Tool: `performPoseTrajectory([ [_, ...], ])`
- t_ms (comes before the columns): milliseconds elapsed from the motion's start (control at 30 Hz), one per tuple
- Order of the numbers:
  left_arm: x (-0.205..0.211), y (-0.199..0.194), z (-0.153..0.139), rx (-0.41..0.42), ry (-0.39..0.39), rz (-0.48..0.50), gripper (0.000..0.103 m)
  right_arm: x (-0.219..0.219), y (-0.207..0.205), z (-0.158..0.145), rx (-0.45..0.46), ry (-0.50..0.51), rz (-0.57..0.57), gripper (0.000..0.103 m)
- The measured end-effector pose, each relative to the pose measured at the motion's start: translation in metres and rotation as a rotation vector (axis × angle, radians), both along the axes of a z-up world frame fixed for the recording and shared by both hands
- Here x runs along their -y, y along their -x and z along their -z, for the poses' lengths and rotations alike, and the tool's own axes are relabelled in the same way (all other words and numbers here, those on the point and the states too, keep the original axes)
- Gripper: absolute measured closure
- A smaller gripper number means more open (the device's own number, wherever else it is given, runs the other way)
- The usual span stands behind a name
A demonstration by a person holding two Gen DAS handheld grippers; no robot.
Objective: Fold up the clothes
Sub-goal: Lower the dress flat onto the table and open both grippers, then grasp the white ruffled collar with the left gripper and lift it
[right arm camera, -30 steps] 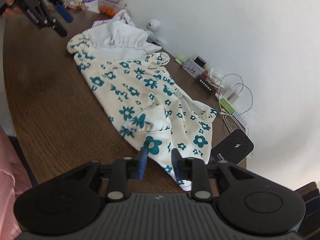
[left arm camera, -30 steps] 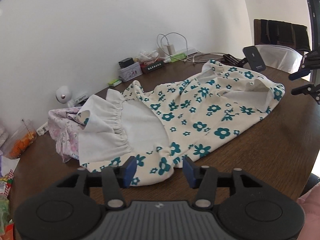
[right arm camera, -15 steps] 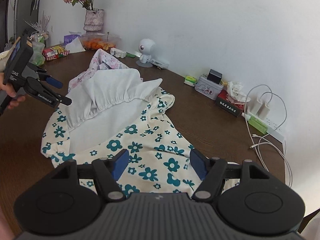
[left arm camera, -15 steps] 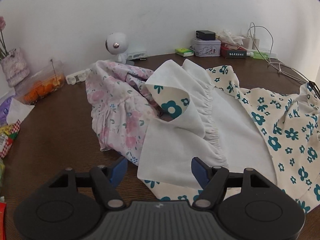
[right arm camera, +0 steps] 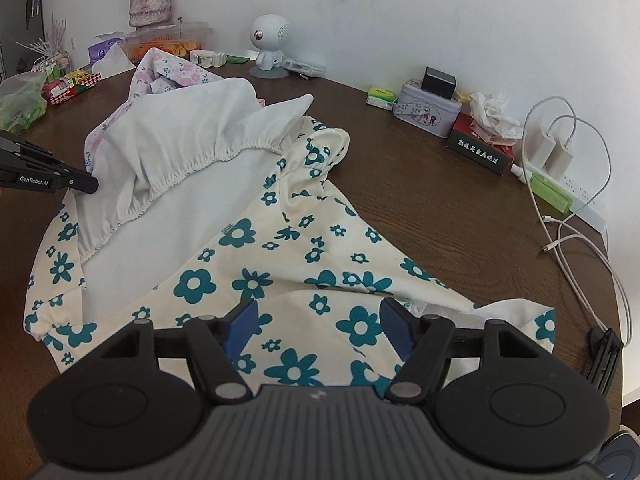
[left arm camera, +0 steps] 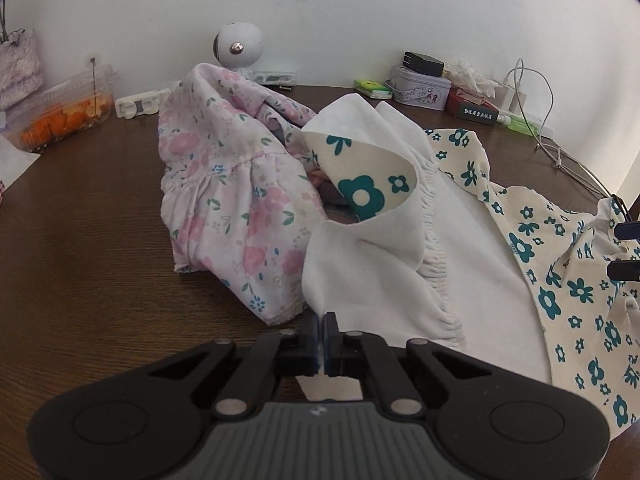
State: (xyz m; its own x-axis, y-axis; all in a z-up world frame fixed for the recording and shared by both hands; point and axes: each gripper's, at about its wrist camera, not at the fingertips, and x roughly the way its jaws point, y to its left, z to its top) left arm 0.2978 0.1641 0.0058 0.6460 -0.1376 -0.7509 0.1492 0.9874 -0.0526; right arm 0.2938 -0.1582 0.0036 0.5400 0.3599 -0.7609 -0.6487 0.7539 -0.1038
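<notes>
A cream garment with teal flowers [right arm camera: 304, 248] lies spread on the brown table, its white lining [left arm camera: 472, 272] turned up at the elastic waistband [right arm camera: 192, 168]. My left gripper [left arm camera: 323, 330] is shut on the white lining's lower corner; it also shows in the right wrist view, left gripper [right arm camera: 86, 184], at the garment's left edge. My right gripper [right arm camera: 318, 326] hovers open over the flowered cloth at the near right end, nothing between its fingers. A pink floral garment [left arm camera: 232, 196] lies crumpled to the left, partly under the white lining.
Along the wall stand a white round-headed toy figure [right arm camera: 270, 38], a tin [right arm camera: 426, 114], a red box [right arm camera: 480, 148], chargers with white cables [right arm camera: 576, 184], a tub of orange food [left arm camera: 60, 114] and a flower vase [right arm camera: 150, 2]. Bare table [left arm camera: 80, 260] lies left of the clothes.
My left gripper has moved in and shut on the white lining's corner. My right gripper stayed open and advanced a little over the flowered cloth.
</notes>
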Motion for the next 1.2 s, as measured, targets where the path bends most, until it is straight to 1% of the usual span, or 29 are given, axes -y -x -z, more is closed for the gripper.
performPoseTrajectory([
  [67, 0.000, 0.004, -0.002, 0.007, -0.004, 0.000, 0.103, 0.003, 0.006, 0.005, -0.026, -0.012, -0.022, 0.034],
  [200, -0.006, 0.011, -0.007, 0.016, 0.011, -0.006, 0.100, 0.003, 0.023, 0.008, -0.091, -0.076, -0.099, 0.034],
  [233, -0.008, 0.013, -0.009, 0.020, 0.017, -0.012, 0.096, 0.001, 0.029, 0.008, -0.105, -0.094, -0.123, 0.034],
  [267, -0.010, 0.015, -0.011, 0.028, 0.020, -0.024, 0.090, -0.003, 0.036, 0.007, -0.113, -0.110, -0.161, 0.034],
  [300, -0.012, 0.016, -0.012, 0.033, 0.020, -0.035, 0.075, -0.010, 0.044, 0.007, -0.115, -0.117, -0.200, 0.032],
  [333, -0.014, 0.017, -0.013, 0.037, 0.017, -0.045, 0.068, -0.017, 0.052, 0.007, -0.116, -0.123, -0.239, 0.031],
  [367, -0.016, 0.017, -0.013, 0.037, 0.014, -0.053, 0.058, -0.026, 0.061, 0.008, -0.114, -0.119, -0.280, 0.030],
  [400, -0.018, 0.016, -0.012, 0.032, 0.017, -0.058, 0.057, -0.037, 0.069, 0.009, -0.112, -0.113, -0.319, 0.030],
  [500, -0.022, 0.010, -0.006, 0.000, 0.065, -0.057, 0.057, -0.067, 0.091, 0.014, -0.110, -0.097, -0.415, 0.030],
  [600, -0.022, 0.004, 0.000, -0.018, 0.088, -0.049, 0.060, -0.081, 0.091, 0.019, -0.125, -0.099, -0.413, 0.030],
  [633, -0.021, 0.002, 0.002, -0.020, 0.091, -0.043, 0.064, -0.085, 0.091, 0.021, -0.130, -0.100, -0.412, 0.030],
  [667, -0.020, 0.000, 0.002, -0.018, 0.094, -0.038, 0.075, -0.090, 0.091, 0.023, -0.135, -0.100, -0.412, 0.030],
  [700, -0.019, -0.001, 0.002, -0.020, 0.104, -0.029, 0.093, -0.094, 0.091, 0.024, -0.140, -0.101, -0.411, 0.031],
  [733, -0.019, -0.002, 0.002, -0.023, 0.117, -0.018, 0.102, -0.099, 0.091, 0.026, -0.145, -0.102, -0.411, 0.032],
  [767, -0.018, -0.001, 0.002, -0.023, 0.125, -0.009, 0.102, -0.103, 0.091, 0.028, -0.150, -0.102, -0.410, 0.034],
  [800, -0.016, 0.000, 0.001, -0.016, 0.120, -0.001, 0.102, -0.108, 0.091, 0.029, -0.155, -0.103, -0.410, 0.040],
  [867, -0.014, 0.009, -0.002, 0.006, 0.104, 0.004, 0.103, -0.116, 0.091, 0.033, -0.166, -0.104, -0.409, 0.064],
  [900, -0.014, 0.013, -0.005, 0.016, 0.101, 0.006, 0.103, -0.114, 0.093, 0.032, -0.175, -0.106, -0.407, 0.089],
  [933, -0.013, 0.019, -0.007, 0.024, 0.100, 0.008, 0.103, -0.111, 0.095, 0.032, -0.185, -0.108, -0.405, 0.090],
  [1000, -0.014, 0.035, -0.014, 0.040, 0.100, 0.016, 0.103, -0.106, 0.098, 0.030, -0.204, -0.111, -0.402, 0.096],
  [1033, -0.015, 0.045, -0.017, 0.046, 0.101, 0.023, 0.103, -0.103, 0.100, 0.030, -0.213, -0.115, -0.400, 0.097],
  [1100, -0.015, 0.066, -0.026, 0.065, 0.109, 0.042, 0.103, -0.089, 0.107, 0.022, -0.240, -0.152, -0.396, 0.098],
  [1200, -0.016, 0.102, -0.042, 0.106, 0.126, 0.074, 0.103, -0.071, 0.120, 0.007, -0.285, -0.208, -0.423, 0.098],
])
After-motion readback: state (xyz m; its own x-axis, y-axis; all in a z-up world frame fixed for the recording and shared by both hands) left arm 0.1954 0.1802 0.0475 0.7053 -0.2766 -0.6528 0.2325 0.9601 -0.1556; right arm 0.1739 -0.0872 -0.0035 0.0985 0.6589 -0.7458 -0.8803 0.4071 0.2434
